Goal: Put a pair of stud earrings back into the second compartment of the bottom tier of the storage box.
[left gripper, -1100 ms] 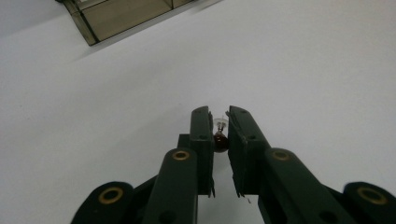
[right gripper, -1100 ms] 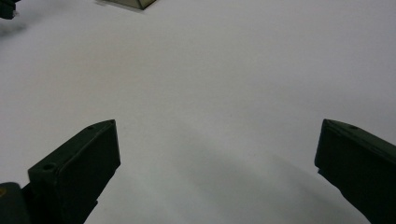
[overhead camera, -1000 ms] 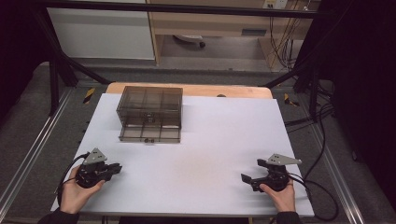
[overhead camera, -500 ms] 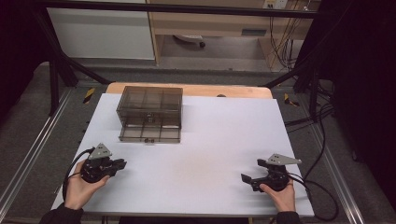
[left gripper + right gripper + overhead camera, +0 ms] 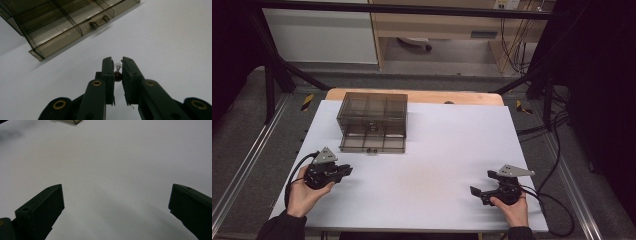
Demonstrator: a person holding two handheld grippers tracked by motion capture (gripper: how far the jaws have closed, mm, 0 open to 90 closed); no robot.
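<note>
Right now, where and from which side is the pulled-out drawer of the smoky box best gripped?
Take the small knob in the middle of the drawer front, coming from the person's side with the open right gripper. That front is wide and flat; the knob alone sticks out, toward the person.

We find no text, label, brand or number that can be read; the pale tag at the upper middle of the high view is too blurred.
</note>
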